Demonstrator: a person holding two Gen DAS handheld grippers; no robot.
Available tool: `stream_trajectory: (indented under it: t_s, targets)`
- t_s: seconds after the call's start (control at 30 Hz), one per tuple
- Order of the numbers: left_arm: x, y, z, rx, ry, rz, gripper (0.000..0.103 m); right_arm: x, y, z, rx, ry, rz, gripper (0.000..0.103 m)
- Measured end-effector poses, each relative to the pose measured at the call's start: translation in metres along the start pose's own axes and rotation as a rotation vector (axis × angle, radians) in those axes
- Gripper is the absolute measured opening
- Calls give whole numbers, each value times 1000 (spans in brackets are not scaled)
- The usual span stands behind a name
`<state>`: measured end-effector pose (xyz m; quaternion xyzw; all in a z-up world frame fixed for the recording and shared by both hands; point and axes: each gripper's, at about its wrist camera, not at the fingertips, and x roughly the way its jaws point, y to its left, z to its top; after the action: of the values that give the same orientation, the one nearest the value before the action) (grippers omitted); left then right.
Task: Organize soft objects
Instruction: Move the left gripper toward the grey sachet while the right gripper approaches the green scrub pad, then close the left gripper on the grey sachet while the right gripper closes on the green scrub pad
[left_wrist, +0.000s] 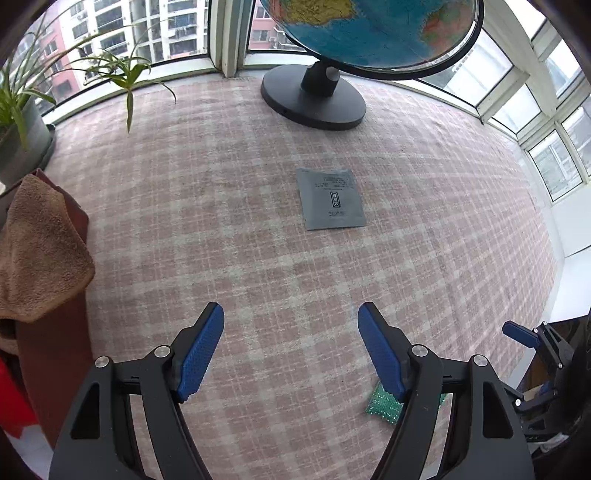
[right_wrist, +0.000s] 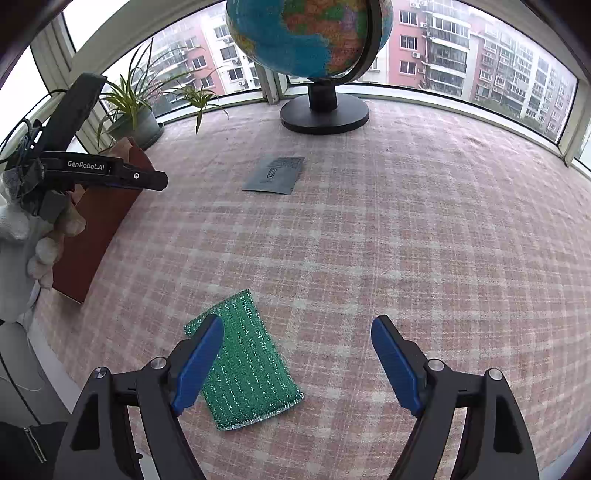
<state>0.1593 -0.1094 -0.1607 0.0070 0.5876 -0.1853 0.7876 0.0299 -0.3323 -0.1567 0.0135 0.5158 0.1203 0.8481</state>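
Observation:
A green glittery sponge (right_wrist: 251, 362) lies flat on the pink checked cloth (right_wrist: 406, 240). My right gripper (right_wrist: 298, 321) hangs open just above it, its left finger over the sponge's left edge, nothing gripped. In the left wrist view only a corner of the sponge (left_wrist: 384, 404) shows behind my right finger. My left gripper (left_wrist: 290, 308) stands open over bare cloth. A grey flat pouch (left_wrist: 330, 197) lies farther ahead in the middle, also visible as the pouch (right_wrist: 275, 174). A brown towel (left_wrist: 37, 251) sits in a brown box (left_wrist: 55, 350) at the left.
A globe on a black round base (left_wrist: 314, 96) stands at the back by the windows. A potted plant (left_wrist: 22, 110) is at the back left. The brown box (right_wrist: 99, 221) sits on the cloth's left edge. The cloth's right side lies bare.

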Motion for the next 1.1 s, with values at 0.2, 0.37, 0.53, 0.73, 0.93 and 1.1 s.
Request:
stream_trajectory:
  t_s: [0.2, 0.37, 0.53, 0.73, 0.93, 1.1]
  targets:
    - [21, -2, -2, -27, 29, 2, 75, 5, 12, -20, -53, 28, 6, 79]
    - [35, -14, 21, -26, 28, 30, 75, 20, 30, -33, -136, 69, 31, 79]
    - [59, -32, 57, -54, 41, 34, 76, 33, 40, -39, -190, 100, 28, 84]
    - [87, -55, 94, -40, 61, 61, 79, 42, 48, -41, -244, 114, 21, 87]
    - [115, -61, 117, -90, 96, 67, 79, 50, 53, -41, -266, 131, 13, 88]
    - [129, -66, 126, -131, 110, 58, 79, 55, 60, -37, -292, 138, -3, 88]
